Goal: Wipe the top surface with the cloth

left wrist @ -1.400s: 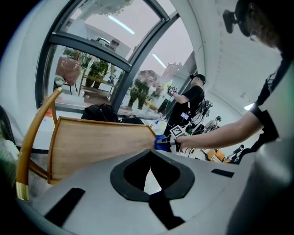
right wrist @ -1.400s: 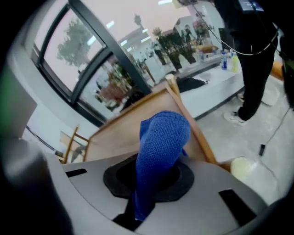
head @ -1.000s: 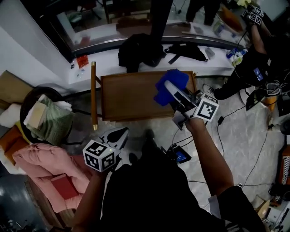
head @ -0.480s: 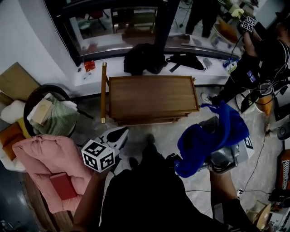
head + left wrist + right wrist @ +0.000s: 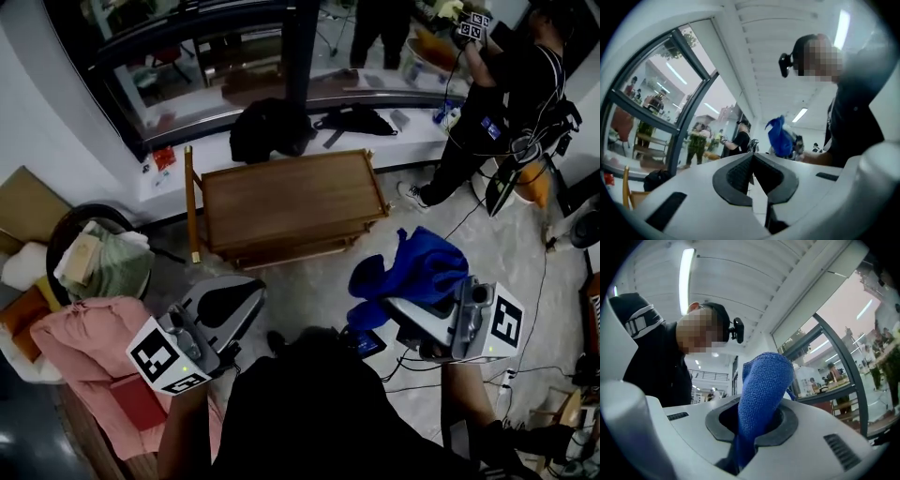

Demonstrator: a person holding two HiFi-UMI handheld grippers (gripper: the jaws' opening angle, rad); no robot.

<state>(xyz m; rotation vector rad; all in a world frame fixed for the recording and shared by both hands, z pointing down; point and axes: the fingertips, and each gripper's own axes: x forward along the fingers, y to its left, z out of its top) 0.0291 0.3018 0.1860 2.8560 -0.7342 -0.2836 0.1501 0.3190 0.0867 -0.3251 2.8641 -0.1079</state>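
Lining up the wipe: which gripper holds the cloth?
The right gripper: its jaws are shut on the blue cloth. The left gripper has its jaws together, with nothing between them.

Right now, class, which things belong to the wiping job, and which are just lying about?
Job: blue cloth, clamped in the right gripper; wooden table.
Lying about: black bag; pink bedding; basket of folded laundry; wooden pole.

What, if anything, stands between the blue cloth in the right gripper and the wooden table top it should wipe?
Nothing visible does. The right gripper holds the blue cloth in the air, short of the wooden table; only open floor lies between, and the top carries nothing.
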